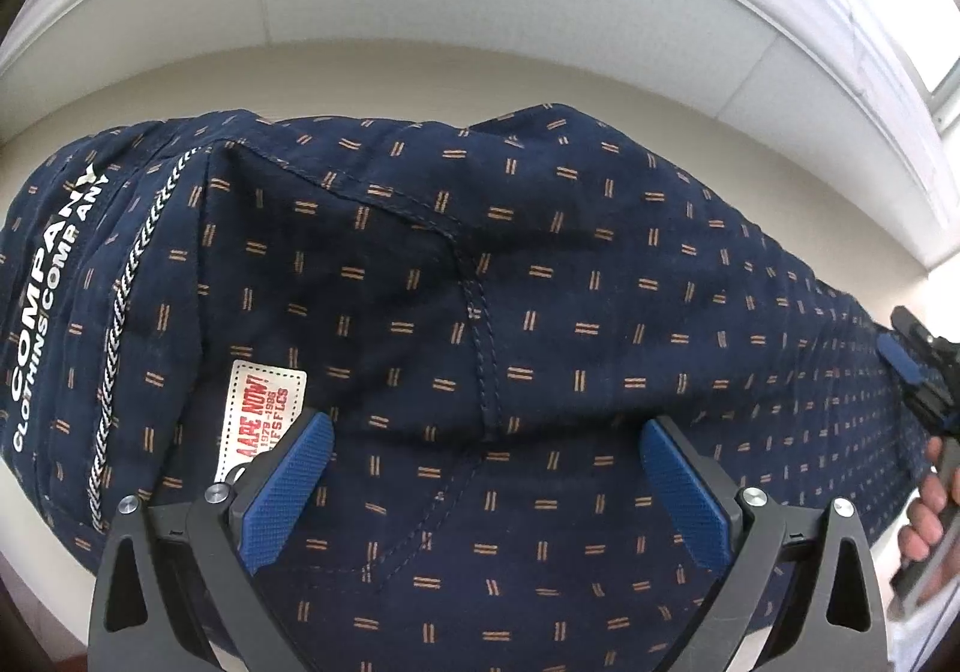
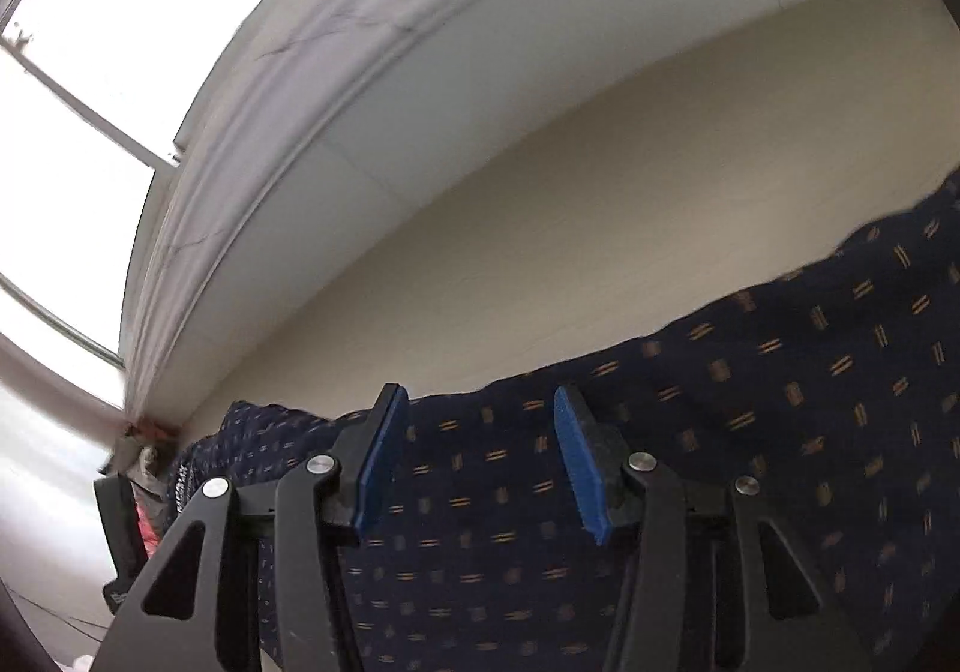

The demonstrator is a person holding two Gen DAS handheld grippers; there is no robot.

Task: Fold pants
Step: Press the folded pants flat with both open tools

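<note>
While over navy pants (image 1: pixel 540 282) on table (image 1: pixel 420 72): L gripper (image 1: pixel 486 468) & R gripper (image 2: pixel 480 450), jaws spread, nothing gripped.

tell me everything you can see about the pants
The pants are dark navy woven cloth with small paired orange dashes. They lie spread on a cream table. The waistband bears white lettering, beside a black-and-white cord and a white patch with red print. Both open tools hover over them.
</note>
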